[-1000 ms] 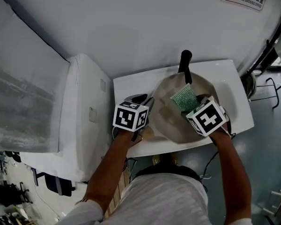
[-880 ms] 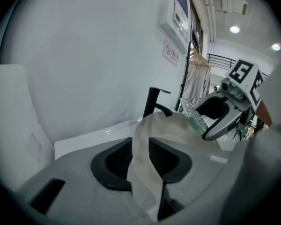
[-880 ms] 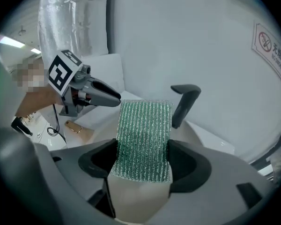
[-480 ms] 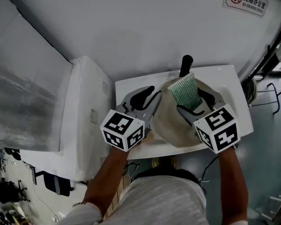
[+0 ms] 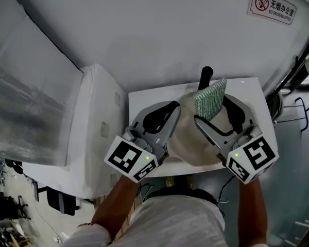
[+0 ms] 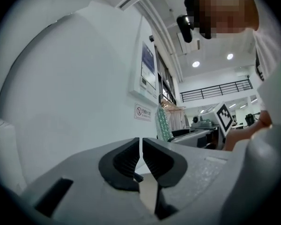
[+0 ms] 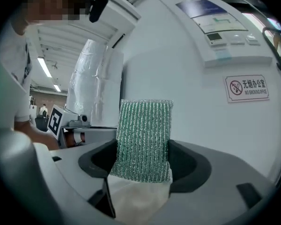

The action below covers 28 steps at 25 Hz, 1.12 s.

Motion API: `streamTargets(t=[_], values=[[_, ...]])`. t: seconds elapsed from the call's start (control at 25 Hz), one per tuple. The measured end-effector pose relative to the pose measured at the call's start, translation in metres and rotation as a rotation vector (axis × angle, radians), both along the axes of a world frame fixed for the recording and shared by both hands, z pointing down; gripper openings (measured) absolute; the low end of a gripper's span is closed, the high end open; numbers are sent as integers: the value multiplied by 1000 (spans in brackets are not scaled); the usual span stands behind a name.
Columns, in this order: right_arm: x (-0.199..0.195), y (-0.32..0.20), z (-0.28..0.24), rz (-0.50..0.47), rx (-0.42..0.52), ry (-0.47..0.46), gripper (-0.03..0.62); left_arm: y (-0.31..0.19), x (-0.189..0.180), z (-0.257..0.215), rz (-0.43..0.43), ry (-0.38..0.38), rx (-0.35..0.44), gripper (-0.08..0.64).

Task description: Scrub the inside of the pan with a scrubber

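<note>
From my seat, the right gripper is clenched on the scrubber. In the right gripper view its pads pinch the pale sponge half, and the green scouring half stands upright past the tips, with only wall behind it. So I judge the scrubber is in the air and not on the metal.

The left gripper has just been closing its jaws. In the left gripper view they stand all but together, with only a thin slit and nothing between them.

The pan sits on the white table, its black handle pointing to 12 o'clock. The left gripper hangs over the pan's 9 o'clock side and the right over 3 o'clock. The scrubber shows near the 12 to 1 o'clock rim, just beside the handle.

I read this as a pause off the pan: either a gap between scrubbing strokes or the scrubbing finished, and I can't tell which. If more scrubbing is wanted, the next move calls for tipping the right gripper nose-down so the green face meets the pan's floor. The empty left gripper would need to open again and brace the rim at 9 o'clock, because a loose pan could slide on the table under a stroke
</note>
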State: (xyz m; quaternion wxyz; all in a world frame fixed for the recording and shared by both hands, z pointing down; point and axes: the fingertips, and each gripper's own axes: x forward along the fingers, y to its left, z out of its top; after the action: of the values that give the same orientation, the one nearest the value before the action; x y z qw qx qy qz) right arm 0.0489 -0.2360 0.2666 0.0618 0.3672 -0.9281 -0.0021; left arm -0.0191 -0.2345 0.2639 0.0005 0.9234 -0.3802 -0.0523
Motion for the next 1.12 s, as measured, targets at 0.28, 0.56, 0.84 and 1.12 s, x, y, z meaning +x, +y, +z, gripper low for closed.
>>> streamTargets(t=[0.28,0.56,0.84,1.12], values=[[1,14,-15,-10,104,-103,339,15,8,-8,15,15,47,18],[4,20,-14,7,120,-144,339,23,14,-10,26,9,64,15],[7,24,-11,19,131,-153,339,27,17,-7,30,11,63,15],[9,28,-8,23,132,-149,339,29,18,-6,28,19,61,15]])
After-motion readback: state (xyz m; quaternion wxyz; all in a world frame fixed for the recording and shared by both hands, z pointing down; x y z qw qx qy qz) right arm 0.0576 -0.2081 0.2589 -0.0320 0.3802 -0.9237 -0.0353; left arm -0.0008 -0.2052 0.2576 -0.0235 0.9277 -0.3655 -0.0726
